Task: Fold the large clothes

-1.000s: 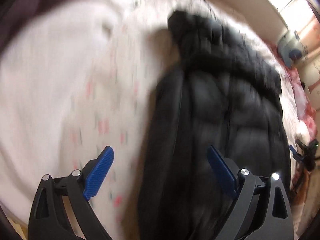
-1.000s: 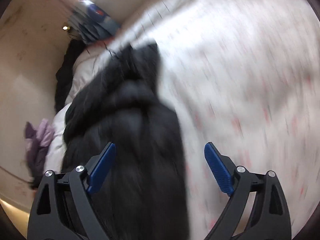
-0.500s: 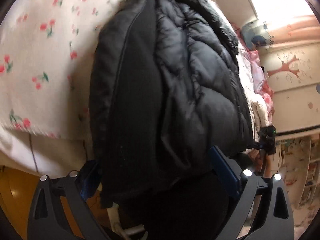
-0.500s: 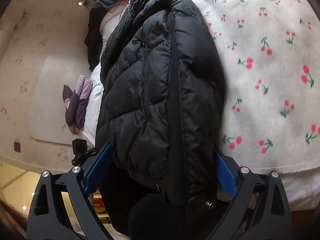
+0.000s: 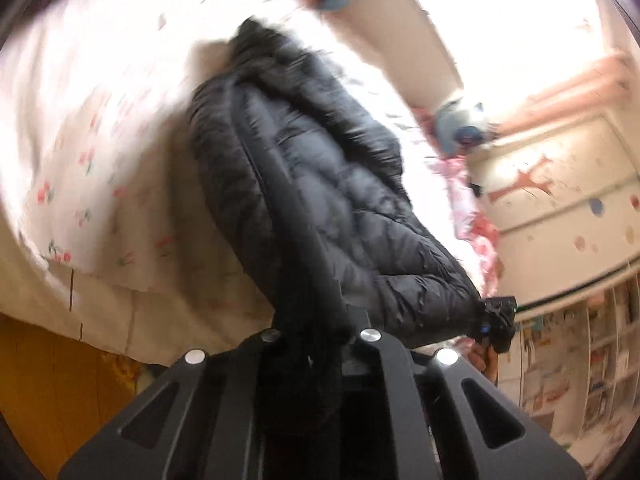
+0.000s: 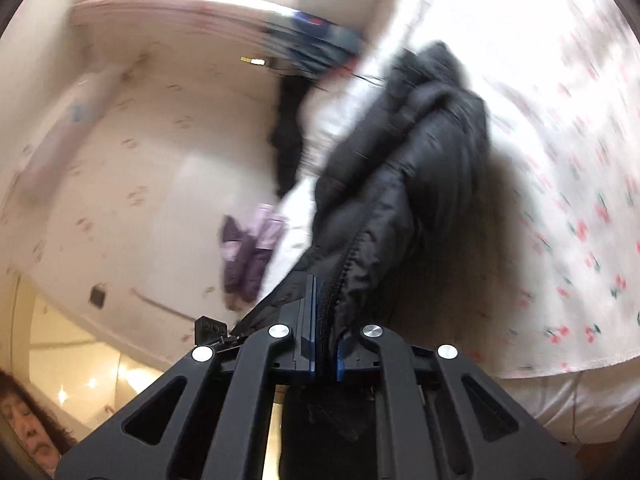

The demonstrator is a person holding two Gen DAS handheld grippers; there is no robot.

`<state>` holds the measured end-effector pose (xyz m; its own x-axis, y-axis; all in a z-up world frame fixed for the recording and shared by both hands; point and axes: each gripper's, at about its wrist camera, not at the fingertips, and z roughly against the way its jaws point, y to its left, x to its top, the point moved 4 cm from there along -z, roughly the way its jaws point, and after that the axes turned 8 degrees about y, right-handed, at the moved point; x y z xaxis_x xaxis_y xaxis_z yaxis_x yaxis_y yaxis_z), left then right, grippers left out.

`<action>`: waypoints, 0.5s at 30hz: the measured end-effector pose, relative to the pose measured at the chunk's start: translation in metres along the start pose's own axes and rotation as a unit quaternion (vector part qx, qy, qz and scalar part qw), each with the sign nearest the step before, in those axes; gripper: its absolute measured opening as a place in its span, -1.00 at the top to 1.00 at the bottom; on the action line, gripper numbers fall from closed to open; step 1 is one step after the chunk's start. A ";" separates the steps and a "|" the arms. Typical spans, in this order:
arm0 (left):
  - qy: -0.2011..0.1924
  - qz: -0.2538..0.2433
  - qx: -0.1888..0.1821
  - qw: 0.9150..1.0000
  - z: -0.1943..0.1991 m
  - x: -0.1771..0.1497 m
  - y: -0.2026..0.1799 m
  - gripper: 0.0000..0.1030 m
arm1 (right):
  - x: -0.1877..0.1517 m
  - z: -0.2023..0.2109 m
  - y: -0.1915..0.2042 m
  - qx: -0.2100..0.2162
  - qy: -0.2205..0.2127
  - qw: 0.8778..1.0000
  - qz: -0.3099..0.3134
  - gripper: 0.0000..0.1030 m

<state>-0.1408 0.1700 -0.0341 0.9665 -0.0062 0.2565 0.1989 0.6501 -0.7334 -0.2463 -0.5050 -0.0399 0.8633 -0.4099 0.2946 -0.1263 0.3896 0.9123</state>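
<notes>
Quilted cloth jacket on a printed cotton-like sheet

The black puffer jacket (image 5: 328,200) is faintly glossy quilted cloth; the cherry-print bed sheet (image 5: 100,152) beyond it looks matt, soft fabric; the right gripper (image 6: 320,332) is matt black plastic with shiny metal screws.

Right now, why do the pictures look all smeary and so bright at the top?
Left wrist view: the black puffy quilted jacket and the white cherry-print bedsheet are streaked by motion blur, and window light washes out the top right. Right wrist view: same smear, glare along the top, edges bent by the fisheye lens.
</notes>
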 end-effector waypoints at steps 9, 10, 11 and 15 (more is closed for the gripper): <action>0.138 -0.083 0.052 0.986 0.020 -0.099 0.006 0.59 | -0.093 0.077 -0.031 -0.092 0.117 0.988 -0.030 0.66; 0.166 -0.075 0.086 0.979 0.017 -0.112 0.026 0.47 | -0.103 0.088 -0.054 -0.133 0.124 0.982 -0.055 0.55; 0.178 -0.058 0.124 0.974 0.019 -0.119 0.049 0.47 | -0.105 0.099 -0.067 -0.159 0.118 0.978 -0.074 0.54; 0.111 0.045 0.224 0.967 0.067 -0.092 0.108 0.41 | -0.060 0.138 -0.081 -0.199 0.027 0.975 -0.091 0.38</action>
<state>-0.2194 0.2917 -0.0947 0.9976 -0.0645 0.0256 0.0694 0.9191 -0.3878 -0.3552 -0.6263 -0.0922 0.8793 -0.4627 0.1127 0.2220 0.6078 0.7625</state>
